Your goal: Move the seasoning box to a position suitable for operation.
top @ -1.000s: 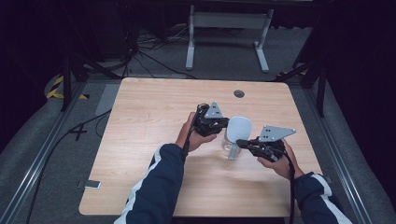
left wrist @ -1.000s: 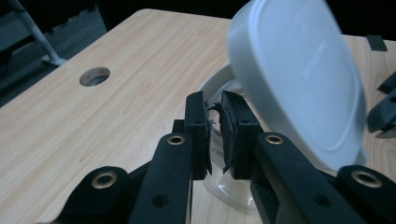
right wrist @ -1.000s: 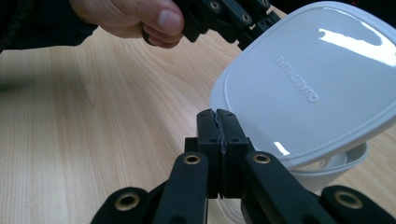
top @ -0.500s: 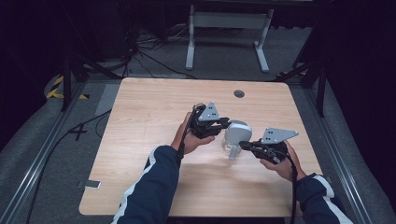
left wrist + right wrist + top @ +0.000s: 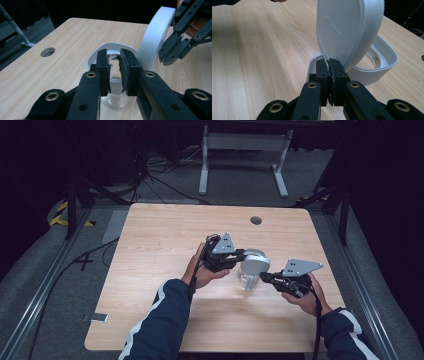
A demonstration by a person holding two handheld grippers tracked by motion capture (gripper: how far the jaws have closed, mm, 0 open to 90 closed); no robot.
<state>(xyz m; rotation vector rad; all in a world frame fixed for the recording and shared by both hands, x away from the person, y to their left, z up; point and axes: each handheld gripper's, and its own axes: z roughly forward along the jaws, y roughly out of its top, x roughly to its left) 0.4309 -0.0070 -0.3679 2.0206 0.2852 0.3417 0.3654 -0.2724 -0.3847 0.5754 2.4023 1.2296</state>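
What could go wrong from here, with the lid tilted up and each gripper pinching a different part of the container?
1. The right gripper pinches only the bottom edge of the white lid, which stands nearly upright; such a thin edge grip could slip and let the lid drop.
2. The left gripper clamps the clear container by its wall; a hard pull on the lid might tip it or twist it out of the jaws.

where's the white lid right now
The white lid stands tilted up over the container, right of table centre in the high view, its lower edge pinched by the right gripper.
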